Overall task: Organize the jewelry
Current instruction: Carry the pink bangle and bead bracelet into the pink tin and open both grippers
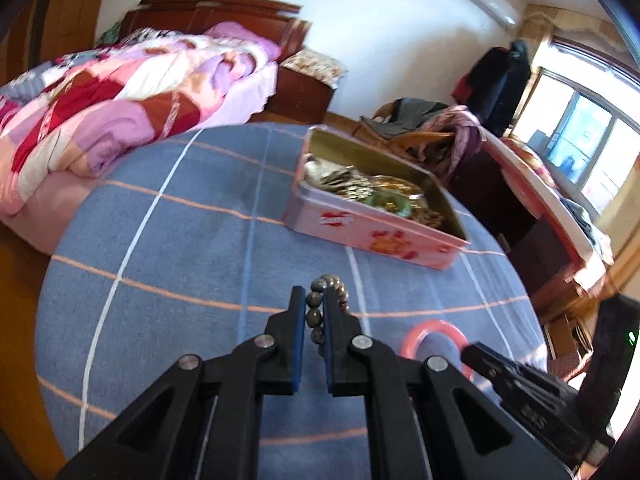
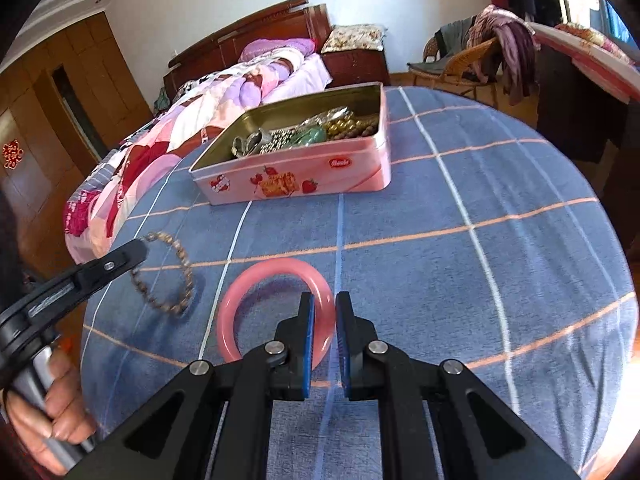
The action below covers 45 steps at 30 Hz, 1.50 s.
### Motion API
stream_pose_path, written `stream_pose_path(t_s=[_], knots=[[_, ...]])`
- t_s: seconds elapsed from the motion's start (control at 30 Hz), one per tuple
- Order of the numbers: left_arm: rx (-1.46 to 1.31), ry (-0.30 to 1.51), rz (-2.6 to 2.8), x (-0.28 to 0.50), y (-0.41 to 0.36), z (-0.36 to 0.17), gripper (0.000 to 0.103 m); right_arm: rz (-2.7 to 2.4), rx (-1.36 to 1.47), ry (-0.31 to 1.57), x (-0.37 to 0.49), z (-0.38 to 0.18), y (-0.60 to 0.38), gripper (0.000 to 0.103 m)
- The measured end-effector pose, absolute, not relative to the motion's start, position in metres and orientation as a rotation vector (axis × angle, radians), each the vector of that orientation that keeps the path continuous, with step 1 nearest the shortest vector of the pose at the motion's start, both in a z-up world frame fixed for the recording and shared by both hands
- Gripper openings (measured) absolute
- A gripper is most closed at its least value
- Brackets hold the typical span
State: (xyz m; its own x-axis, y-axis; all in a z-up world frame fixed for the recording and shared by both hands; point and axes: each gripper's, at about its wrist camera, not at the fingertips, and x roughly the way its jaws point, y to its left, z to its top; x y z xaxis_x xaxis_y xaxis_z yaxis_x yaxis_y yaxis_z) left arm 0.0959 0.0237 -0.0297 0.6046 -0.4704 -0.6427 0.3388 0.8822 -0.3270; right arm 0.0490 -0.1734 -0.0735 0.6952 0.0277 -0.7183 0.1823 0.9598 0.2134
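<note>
the blue checked cloth (image 2: 500, 208) covers the round work surface under both claws. the pink tin (image 2: 304, 176) stands open ahead of both claws, well beyond the fingertips, and already holds beads, chains and a green piece. you are at the pick-up step: two loose pieces are gripped and neither is in the tin yet.

the pink bangle (image 2: 244, 296) lies flat on the cloth directly in front of the right claw (image 2: 325, 312). that claw is pinched on the bangle's near-right rim, one pad inside the ring and one outside.

the beaded bracelet (image 2: 172, 276) hangs from the left claw (image 1: 316, 308), which is pressed together on a few beads at its tip. whether the loop's low end touches the cloth, you cannot tell.

next move, as a judgement: carry each piece forward over the tin rim before spreading the pads. keep the bracelet's slack clear of the near wall.
</note>
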Motion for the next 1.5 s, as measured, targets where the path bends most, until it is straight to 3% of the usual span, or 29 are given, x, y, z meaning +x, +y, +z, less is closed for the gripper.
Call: stream_pose_path(t_s=[0.67,1.5], knots=[[-0.119,0.661,-0.548,0.054,0.020,0.008,0.008,-0.102,0.278,0.691,0.017,-0.026,-0.170,0.010],[-0.082,0.671,-0.592,0.042,0.007,0.004,0.008,-0.126,0.283,0.688,0.017,-0.025,-0.177,0.010]])
